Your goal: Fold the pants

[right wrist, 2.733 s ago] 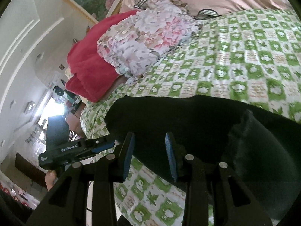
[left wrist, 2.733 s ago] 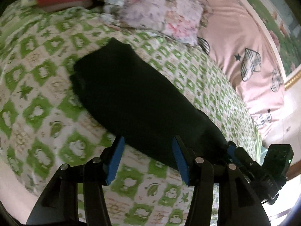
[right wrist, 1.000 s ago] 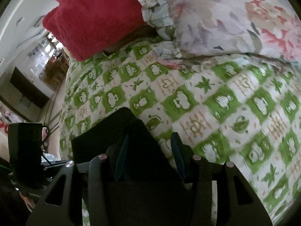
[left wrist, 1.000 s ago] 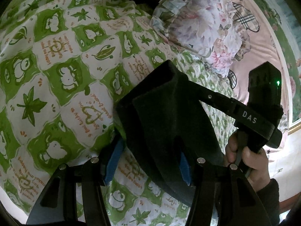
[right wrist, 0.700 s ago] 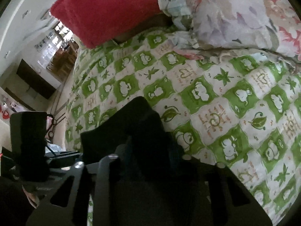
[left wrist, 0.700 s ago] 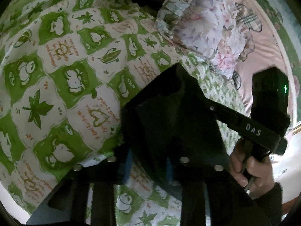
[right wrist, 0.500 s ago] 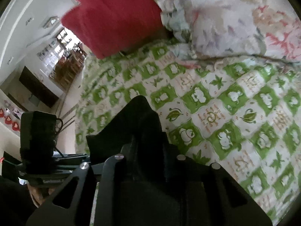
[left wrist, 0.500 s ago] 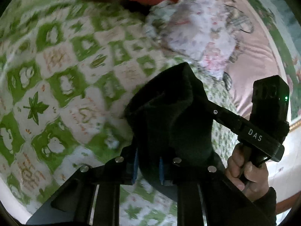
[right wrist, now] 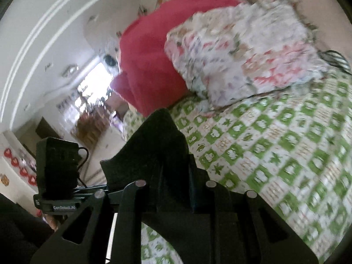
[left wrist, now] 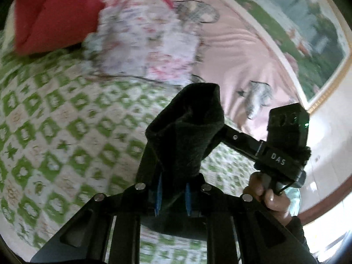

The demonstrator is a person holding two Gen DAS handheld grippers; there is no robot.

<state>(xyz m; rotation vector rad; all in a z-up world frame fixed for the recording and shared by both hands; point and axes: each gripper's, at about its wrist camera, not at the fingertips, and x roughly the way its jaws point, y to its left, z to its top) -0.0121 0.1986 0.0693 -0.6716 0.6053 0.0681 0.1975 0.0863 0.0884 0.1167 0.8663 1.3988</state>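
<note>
The black pants are lifted clear of the bed, bunched into a dark peak that stands up from between blue-padded fingers; the left hand-held gripper is clenched on this cloth, its pads pressed in from both sides; below the pinch more of the fabric hangs down toward the bed. In the right wrist view the same pants rise as a pointed fold, and the right hand-held gripper is closed tight on them, dark cloth filling the narrow space between its fingers. From the pants outward: the right hand-held gripper's body, marked DAS, sits just right of the lifted cloth in the left view, held in a bare hand; the left hand-held gripper's body shows at the pants' left in the right view. Beyond the pants, at the far end of the green-and-white checked sheet, lies a floral pillow; a red blanket is piled beside it, touching it; a pink heart-patterned cover lies behind the pants to the right. Both views are blurred.
</note>
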